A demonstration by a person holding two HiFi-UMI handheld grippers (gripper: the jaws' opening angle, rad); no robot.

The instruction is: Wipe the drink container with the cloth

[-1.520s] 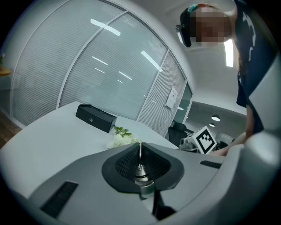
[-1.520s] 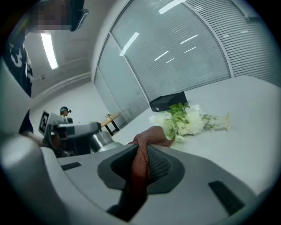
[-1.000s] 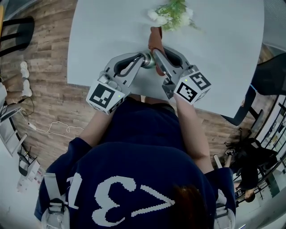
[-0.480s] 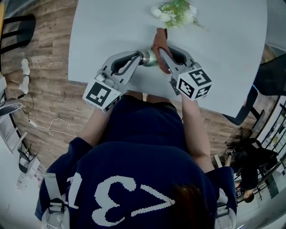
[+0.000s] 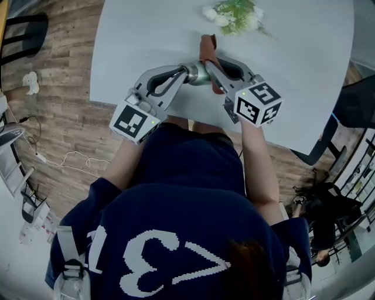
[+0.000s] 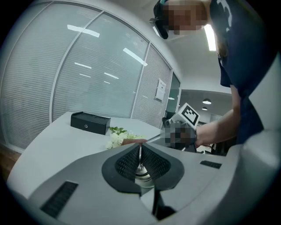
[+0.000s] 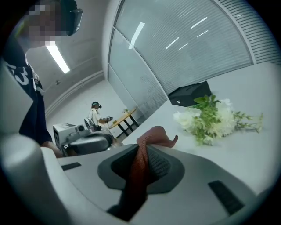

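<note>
The metal drink container (image 5: 198, 74) hangs over the pale table (image 5: 293, 70) near its front edge. My left gripper (image 5: 186, 74) is shut on it; in the left gripper view the pads (image 6: 151, 165) pinch a thin shiny metal part (image 6: 140, 163). My right gripper (image 5: 211, 65) comes in from the right, shut on a reddish-brown cloth (image 5: 207, 49). The cloth (image 7: 141, 163) runs between its pads and bunches up past the tips, lying against the container's far side. The cloth and the fingers hide most of the container.
A bunch of white flowers with green leaves (image 5: 234, 14) lies on the table just beyond the cloth. A black box (image 6: 90, 122) stands farther back. Dark chairs stand at the right (image 5: 351, 99) and at the upper left (image 5: 23, 35). Cables lie on the wooden floor (image 5: 64, 161).
Both grippers have drifted a little up and to the right over the table. The cloth has shifted slightly along the container. Both grips are unchanged.
</note>
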